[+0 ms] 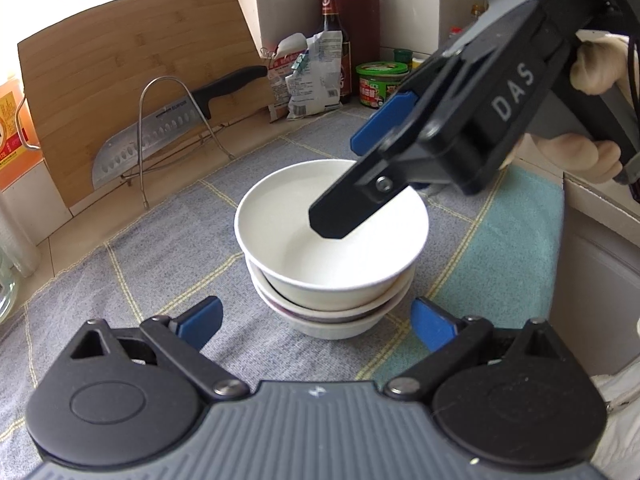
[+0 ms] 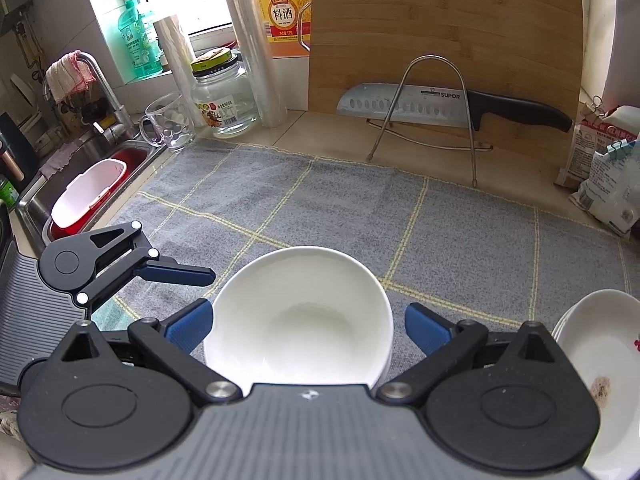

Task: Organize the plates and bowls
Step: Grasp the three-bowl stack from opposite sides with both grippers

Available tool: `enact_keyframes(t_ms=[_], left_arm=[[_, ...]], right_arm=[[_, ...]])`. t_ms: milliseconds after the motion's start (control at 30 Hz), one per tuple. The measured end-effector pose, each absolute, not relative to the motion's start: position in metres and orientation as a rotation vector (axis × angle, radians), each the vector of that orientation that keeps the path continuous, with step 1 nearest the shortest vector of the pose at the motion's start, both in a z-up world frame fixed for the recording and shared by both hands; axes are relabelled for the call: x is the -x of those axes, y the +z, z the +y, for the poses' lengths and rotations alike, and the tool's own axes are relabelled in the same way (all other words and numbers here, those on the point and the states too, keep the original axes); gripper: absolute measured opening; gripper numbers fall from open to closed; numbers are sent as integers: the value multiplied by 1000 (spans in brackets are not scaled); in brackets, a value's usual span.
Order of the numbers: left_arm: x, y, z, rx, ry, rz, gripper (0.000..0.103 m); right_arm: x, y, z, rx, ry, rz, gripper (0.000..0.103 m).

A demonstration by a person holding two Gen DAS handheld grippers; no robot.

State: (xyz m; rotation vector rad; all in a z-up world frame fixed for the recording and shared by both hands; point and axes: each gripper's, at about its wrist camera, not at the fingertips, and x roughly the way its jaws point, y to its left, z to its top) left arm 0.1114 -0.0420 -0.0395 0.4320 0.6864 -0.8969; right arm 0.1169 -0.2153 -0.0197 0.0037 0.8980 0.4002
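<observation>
Left wrist view first: the left gripper (image 1: 316, 322) stands wide apart at the bottom of the picture, its blue pads clear of everything. Just beyond it, toward 12 o'clock, a stack of bowls (image 1: 332, 264) sits on the grey checked cloth (image 1: 168, 248); I count three nested, though the lower rims are partly hidden, so take that loosely. The right gripper (image 1: 352, 184) reaches in from 2 o'clock, one black finger hanging over the top bowl's hollow, its blue-padded finger well apart from it, so its jaws are spread and grip nothing. A gloved hand (image 1: 596, 68) holds it at 3 o'clock. At 10 o'clock a cleaver (image 1: 160, 136) rests in a wire rack (image 1: 176, 128) against a wooden cutting board (image 1: 132, 76).

Right wrist view: the right gripper (image 2: 306, 326) is splayed wide, and the white top bowl (image 2: 300, 320) lies between its blue pads; the left pad is just beside the rim, the right one apart from it. The left gripper (image 2: 176, 274) shows at 9 o'clock, near the bowl. At 4 o'clock a pile of white plates (image 2: 600, 364) sits on the cloth, the top one stained. A sink (image 2: 92, 176) lies at 10 o'clock.
</observation>
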Motion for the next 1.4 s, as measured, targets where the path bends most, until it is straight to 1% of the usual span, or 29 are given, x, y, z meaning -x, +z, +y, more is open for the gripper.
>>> enact_keyframes(t_ms=[233,433,667,867,967,1033,1133,1233,1400], left_arm=[[-119,-59,-46,-428,-895,763,100],[-125,-68,-51,-438,-857,804,100],[-117,-72,-67,-533,-820,766,100],[-119,-80,-75,-538,-736,828,100],[-120,-80,-74,-512,-710,853,100],[-124,-81,-73,-483,-698,889,103],[-134,-85,-66,-393,-689,957,103],[-136,-87,-61,-386,-713,927,103],[-137,-91,-55,-397,-791,860,103]], right_arm=[[-97,-23,-223,53,435,880,103],[-83,-37,-229,129,483,907,103],[-87,-77,-236,293,499,989,103],[-100,-101,-244,359,589,993,103],[-107,-108,-247,339,640,996,103],[-111,-112,-248,324,667,1001,103],[-112,-114,-248,347,675,979,103],[-110,-116,-244,386,668,963,103],[-105,-115,-244,362,638,943,103]])
